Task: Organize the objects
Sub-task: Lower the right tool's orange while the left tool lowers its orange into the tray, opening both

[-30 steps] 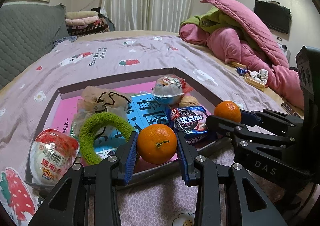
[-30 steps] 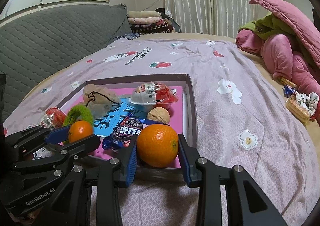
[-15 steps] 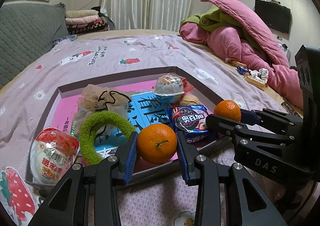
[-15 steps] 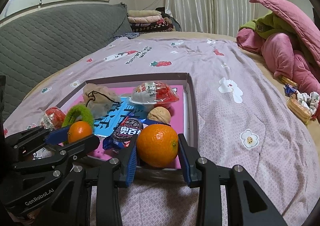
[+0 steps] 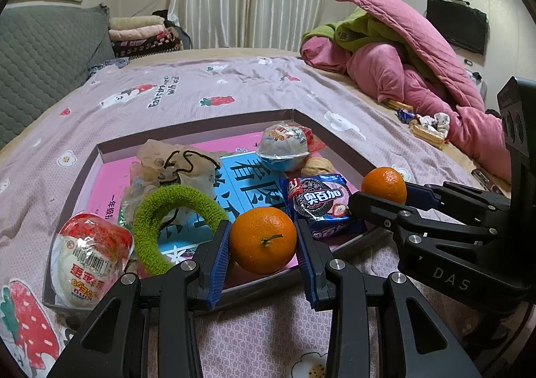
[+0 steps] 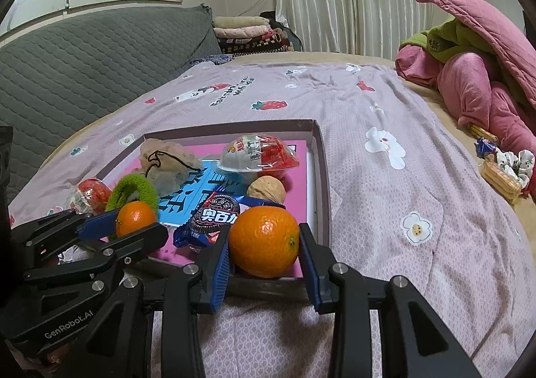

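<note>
My left gripper (image 5: 263,230) is shut on an orange (image 5: 263,244), held over the near edge of a shallow box (image 5: 201,125) on the bed. My right gripper (image 6: 264,234) is shut on a second orange (image 6: 264,240) over the box's near right corner (image 6: 321,177). Each wrist view shows the other gripper from the side: the right gripper (image 5: 385,194) with its orange (image 5: 385,183), and the left gripper (image 6: 134,227) with its orange (image 6: 135,217). Inside the box lie a green hair tie (image 5: 177,210), a blue biscuit packet (image 5: 318,204), a walnut (image 5: 316,165), two wrapped toy eggs (image 5: 90,254) (image 5: 284,147) and a drawstring pouch (image 5: 174,163).
The box sits on a lilac bedsheet (image 6: 385,117) with strawberry prints. A heap of pink and green quilts (image 5: 402,53) fills the far right. Snacks and a scrunchie (image 6: 502,170) lie at the right edge. A grey padded headboard (image 6: 83,66) runs along the left.
</note>
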